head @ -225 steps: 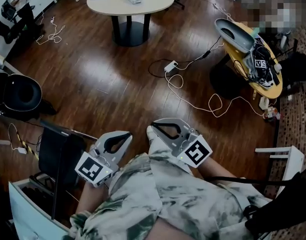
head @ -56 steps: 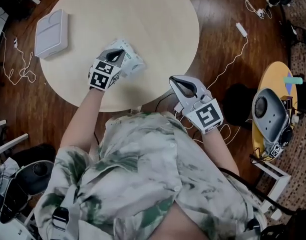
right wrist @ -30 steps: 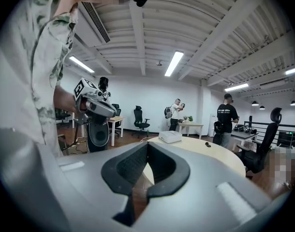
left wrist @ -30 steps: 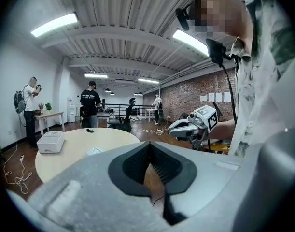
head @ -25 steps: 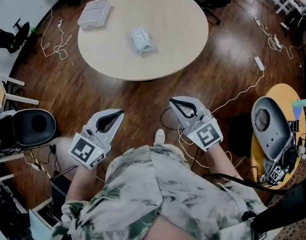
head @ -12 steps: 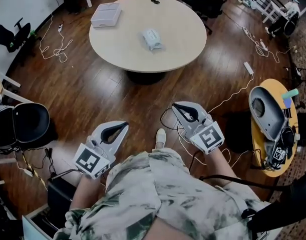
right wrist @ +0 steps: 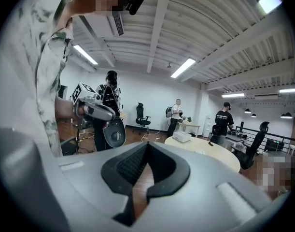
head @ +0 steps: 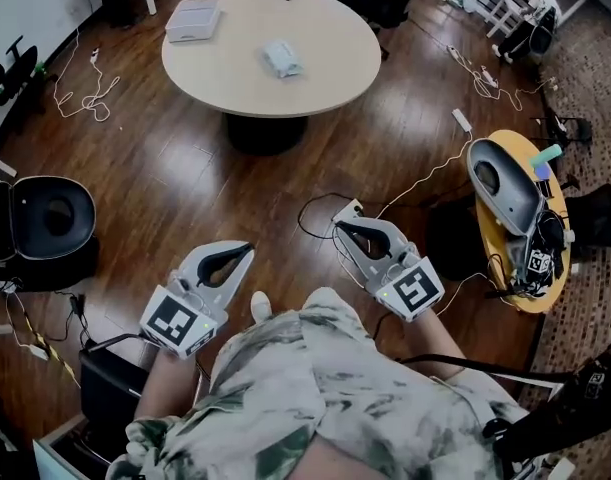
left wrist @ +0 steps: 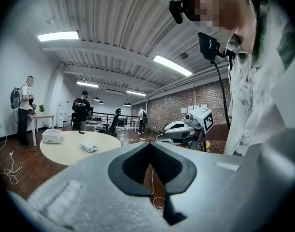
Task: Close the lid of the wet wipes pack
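The wet wipes pack point(head: 281, 58), small and pale, lies on the round beige table point(head: 325, 78) at the top of the head view, far from both grippers. At this distance I cannot tell how its lid stands. My left gripper point(head: 247, 249) and right gripper point(head: 338, 226) hang close to my body above the wooden floor, both shut with nothing in them. The left gripper view shows its joined tips point(left wrist: 149, 143), with the pack point(left wrist: 89, 146) on the distant table point(left wrist: 65, 153). In the right gripper view the tips point(right wrist: 146, 144) meet, and the table point(right wrist: 205, 151) is beyond them.
A white box point(head: 193, 18) sits at the table's far left. A black chair point(head: 45, 218) stands at left, and a yellow side table point(head: 533, 288) carrying a grey device at right. Cables point(head: 425, 173) trail over the floor. Several people stand far behind the table.
2.2 s ago my left gripper was at the pack on the table. Since then I have backed away; in the last second the table has receded further and both grippers stayed shut near my body.
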Demonstrator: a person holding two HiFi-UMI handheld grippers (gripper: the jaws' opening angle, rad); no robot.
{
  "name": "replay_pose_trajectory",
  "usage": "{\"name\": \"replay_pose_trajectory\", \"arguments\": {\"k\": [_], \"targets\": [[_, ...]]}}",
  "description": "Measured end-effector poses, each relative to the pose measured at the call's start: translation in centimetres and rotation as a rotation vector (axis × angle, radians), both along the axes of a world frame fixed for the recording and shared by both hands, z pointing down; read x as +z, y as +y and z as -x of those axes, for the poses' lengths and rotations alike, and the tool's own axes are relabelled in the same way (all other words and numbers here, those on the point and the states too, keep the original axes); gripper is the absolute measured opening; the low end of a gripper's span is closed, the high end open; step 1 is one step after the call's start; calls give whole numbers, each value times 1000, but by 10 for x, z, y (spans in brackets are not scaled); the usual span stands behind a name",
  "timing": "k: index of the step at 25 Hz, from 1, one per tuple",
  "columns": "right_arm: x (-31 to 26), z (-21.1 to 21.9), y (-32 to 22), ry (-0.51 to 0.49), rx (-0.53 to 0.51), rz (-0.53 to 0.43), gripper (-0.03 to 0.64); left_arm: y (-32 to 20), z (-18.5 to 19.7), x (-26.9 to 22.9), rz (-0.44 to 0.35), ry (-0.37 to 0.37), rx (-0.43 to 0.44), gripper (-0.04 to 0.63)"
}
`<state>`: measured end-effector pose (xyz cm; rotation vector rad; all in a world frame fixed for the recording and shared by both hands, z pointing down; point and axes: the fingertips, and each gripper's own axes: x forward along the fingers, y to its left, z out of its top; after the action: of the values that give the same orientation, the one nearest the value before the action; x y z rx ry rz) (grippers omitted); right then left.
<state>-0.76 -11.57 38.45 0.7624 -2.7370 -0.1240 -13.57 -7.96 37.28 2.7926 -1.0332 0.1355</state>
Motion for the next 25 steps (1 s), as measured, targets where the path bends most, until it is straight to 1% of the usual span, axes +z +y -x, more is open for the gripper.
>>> {"name": "replay_pose_trajectory", "arguments": {"k": [3, 5, 9, 12, 15, 18, 21, 25], "targets": [[-7, -9, 19, -6, 0, -21, 6, 21, -9, -3, -8, -8, -3, 2], [-11, -21, 35, -15, -11, -39, 6, 38, -23, -5, -9, -19, -4, 2], [-16, -64, 72, -45, -23, -51, 6, 69, -72, -11, -25, -46, -5, 2], [-15, -97, 104, -55, -39, -50, 6, 97, -110, -16, -29, -34, -12, 2], [-5, -125, 135, -60, -69, -39, 6, 127, -143, -12, -4, -16, -35, 2], [9, -148, 169, -53, -101, -15, 6, 167, -171, -5, 25, -29, -52, 2], [11, -167, 191, -66, -114, -9, 6, 199, -188, -7, 47, -65, -60, 2], [2, -182, 215, -99, -106, -19, 6, 226, -195, -13, 54, -111, -71, 2]]}}
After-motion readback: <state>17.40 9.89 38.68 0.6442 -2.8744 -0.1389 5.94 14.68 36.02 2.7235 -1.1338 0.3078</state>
